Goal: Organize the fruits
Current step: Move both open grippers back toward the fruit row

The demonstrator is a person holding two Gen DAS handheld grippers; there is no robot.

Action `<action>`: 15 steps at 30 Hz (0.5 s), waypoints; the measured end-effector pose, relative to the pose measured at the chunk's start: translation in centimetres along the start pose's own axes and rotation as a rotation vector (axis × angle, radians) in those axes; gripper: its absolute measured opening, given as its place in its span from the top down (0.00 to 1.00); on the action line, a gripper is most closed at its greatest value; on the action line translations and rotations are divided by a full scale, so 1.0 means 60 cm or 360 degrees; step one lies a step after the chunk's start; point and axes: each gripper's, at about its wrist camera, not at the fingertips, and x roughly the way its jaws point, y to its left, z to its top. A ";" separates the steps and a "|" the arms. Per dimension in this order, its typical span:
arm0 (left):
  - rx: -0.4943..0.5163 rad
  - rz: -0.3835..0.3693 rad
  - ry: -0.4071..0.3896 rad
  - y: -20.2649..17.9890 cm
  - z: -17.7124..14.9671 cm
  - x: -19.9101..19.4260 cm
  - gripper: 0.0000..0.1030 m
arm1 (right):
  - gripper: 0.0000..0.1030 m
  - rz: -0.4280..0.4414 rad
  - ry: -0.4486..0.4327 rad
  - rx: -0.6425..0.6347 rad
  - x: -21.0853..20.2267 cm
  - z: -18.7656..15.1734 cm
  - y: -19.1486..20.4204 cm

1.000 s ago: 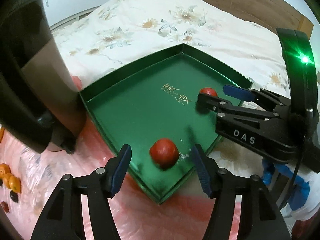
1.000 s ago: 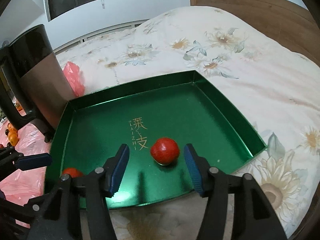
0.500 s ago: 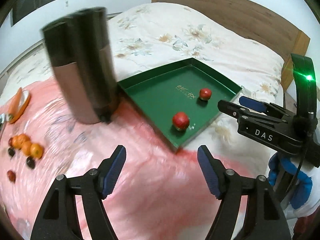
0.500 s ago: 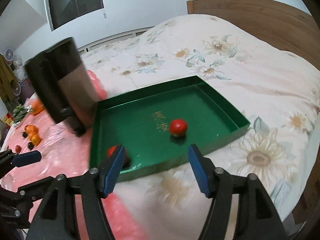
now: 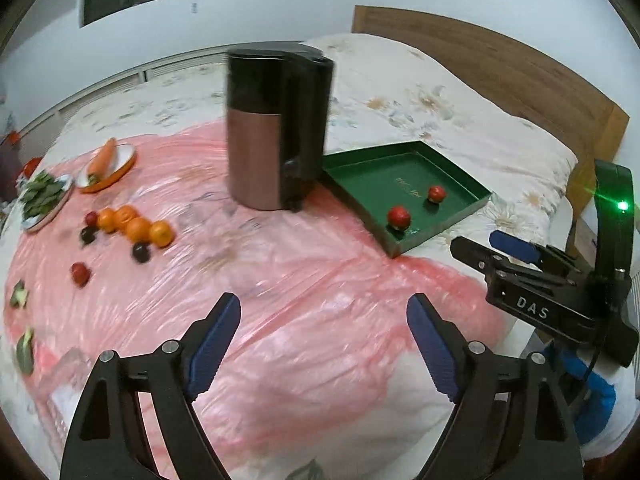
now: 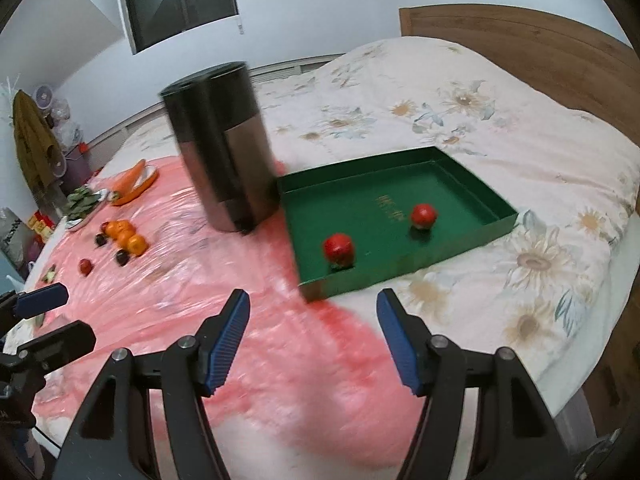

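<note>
Nearest the left wrist camera, the left tool point(image 5: 324, 334) is hovering over the pink plastic sheet point(image 5: 280, 280) that is covering part of the bed; its jaws have just been opening and are standing wide apart with nothing between them. The right tool point(image 6: 314, 328) is hanging released in the same way above the sheet's edge, its blue pads point(image 6: 396, 338) gripping nothing; its jaws have just been spreading too.

Just beyond the right tool, the green tray point(image 6: 472, 238) is lying on the floral bedspread point(image 6: 540, 160), its near corner touching the pink sheet. Two red fruits are sitting inside it, well apart from both tools: one red fruit point(image 6: 339, 249) near the tray's front corner, the other red fruit point(image 6: 424, 215) farther in, beside the gold lettering.

To the left, a cluster of oranges point(image 5: 138, 226) and dark plums point(image 5: 141, 252) is resting on the sheet, with a lone small red fruit point(image 5: 80, 274) nearer the camera.

Behind the tray's left edge, a tall dark appliance point(image 5: 276, 128) is standing upright. Farther left, a carrot on a plate point(image 5: 106, 162) and a dish of greens point(image 5: 42, 196) are lying, and the wooden headboard point(image 5: 500, 80) is closing the view.
</note>
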 end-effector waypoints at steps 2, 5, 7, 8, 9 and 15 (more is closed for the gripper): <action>-0.0015 0.0046 0.0000 0.006 -0.013 -0.014 0.21 | 0.04 0.0030 -0.0009 -0.0021 -0.011 -0.010 0.021; -0.0027 0.0074 -0.0039 0.014 -0.033 -0.041 0.21 | 0.04 0.0072 -0.0026 -0.0079 -0.027 -0.021 0.054; -0.0040 0.0084 -0.0062 0.020 -0.044 -0.057 0.21 | 0.04 0.0080 -0.0038 -0.0115 -0.036 -0.025 0.072; -0.0045 0.0088 -0.0072 0.022 -0.049 -0.063 0.21 | 0.04 0.0091 -0.0048 -0.0128 -0.043 -0.028 0.083; -0.0049 0.0095 -0.0080 0.024 -0.053 -0.068 0.21 | 0.04 0.0098 -0.0055 -0.0132 -0.047 -0.029 0.090; -0.0125 0.0125 -0.0131 0.056 -0.079 -0.096 0.21 | 0.04 0.0109 -0.0063 -0.0155 -0.062 -0.043 0.121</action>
